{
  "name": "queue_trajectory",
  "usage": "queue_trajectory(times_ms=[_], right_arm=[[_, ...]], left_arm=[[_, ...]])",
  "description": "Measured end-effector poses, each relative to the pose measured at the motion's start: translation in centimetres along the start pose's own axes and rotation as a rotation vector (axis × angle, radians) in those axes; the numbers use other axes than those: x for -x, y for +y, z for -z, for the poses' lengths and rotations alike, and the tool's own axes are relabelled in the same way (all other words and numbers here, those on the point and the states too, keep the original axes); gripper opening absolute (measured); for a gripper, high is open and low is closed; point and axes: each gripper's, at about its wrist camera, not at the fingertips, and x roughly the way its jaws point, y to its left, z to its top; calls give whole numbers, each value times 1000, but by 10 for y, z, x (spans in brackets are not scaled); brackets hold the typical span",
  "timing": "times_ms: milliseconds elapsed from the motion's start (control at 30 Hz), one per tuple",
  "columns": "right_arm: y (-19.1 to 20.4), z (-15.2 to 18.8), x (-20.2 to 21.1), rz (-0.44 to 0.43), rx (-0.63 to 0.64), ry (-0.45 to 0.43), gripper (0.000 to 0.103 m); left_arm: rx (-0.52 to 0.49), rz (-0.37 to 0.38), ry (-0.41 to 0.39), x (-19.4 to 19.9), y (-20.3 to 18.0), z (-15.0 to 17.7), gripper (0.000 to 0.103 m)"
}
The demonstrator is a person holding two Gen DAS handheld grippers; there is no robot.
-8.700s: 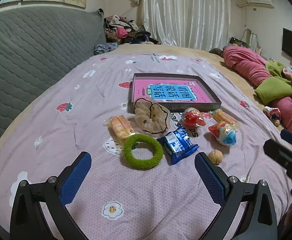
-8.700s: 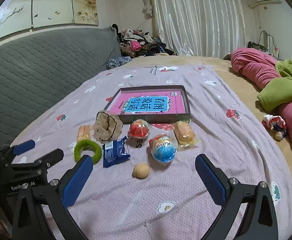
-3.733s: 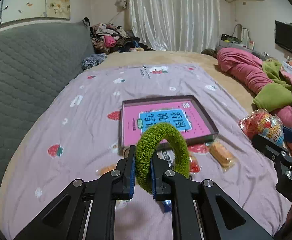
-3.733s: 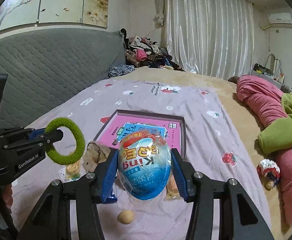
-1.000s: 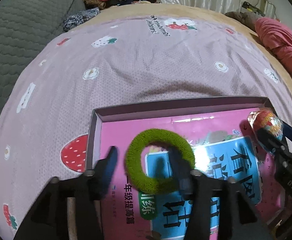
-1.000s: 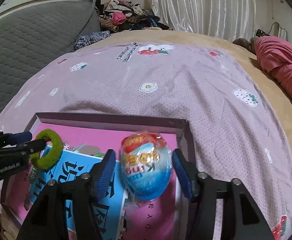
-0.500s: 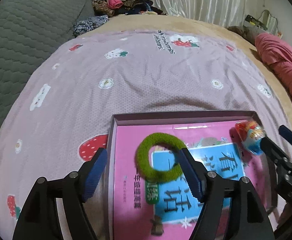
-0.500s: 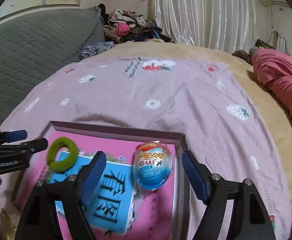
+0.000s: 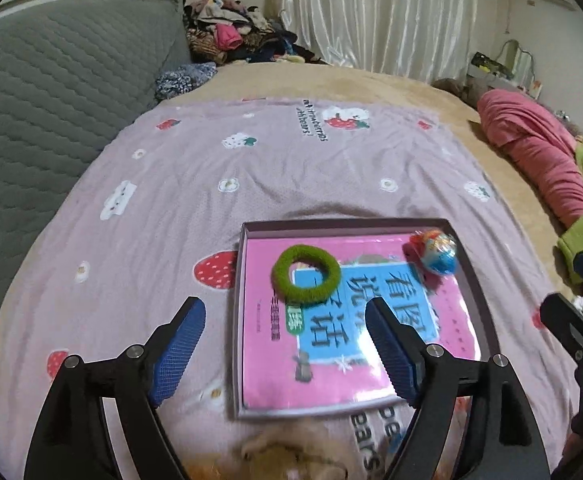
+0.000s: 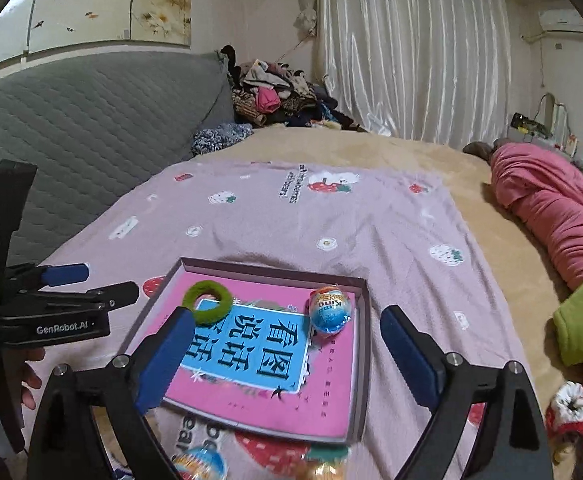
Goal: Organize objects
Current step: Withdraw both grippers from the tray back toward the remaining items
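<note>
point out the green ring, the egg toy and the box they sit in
green ring (image 9: 306, 274), left wrist view, on the fuzzy band, near side
egg toy (image 10: 328, 309), right wrist view, on the middle of the wrapper
box (image 10: 267, 267), right wrist view, on the far wall

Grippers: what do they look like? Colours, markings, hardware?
Both match: the left gripper and right gripper have matte black angular arms with open cut-outs, silver round fasteners at the joints, and fingers faced with blue textured pads. The left unit's side carries white "GenRobot.AI" lettering. No cables or sleeves show.
</note>
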Motion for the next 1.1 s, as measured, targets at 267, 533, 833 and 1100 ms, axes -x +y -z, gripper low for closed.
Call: queue_trajectory(times_ms=[267, 533, 833, 1100], right_arm=[[8, 2, 46, 38, -22, -4, 97], [5, 12, 88, 9, -98, -39, 98], [23, 14, 128, 10, -53, -39, 101], [44, 19, 154, 33, 6, -46, 102]], left_arm=[[-17, -31, -22, 62, 5, 33, 84], [-43, -62, -61, 115, 12, 62, 84], [-33, -54, -66, 144, 21, 73, 85], [-38, -39, -81, 165, 23, 81, 94]])
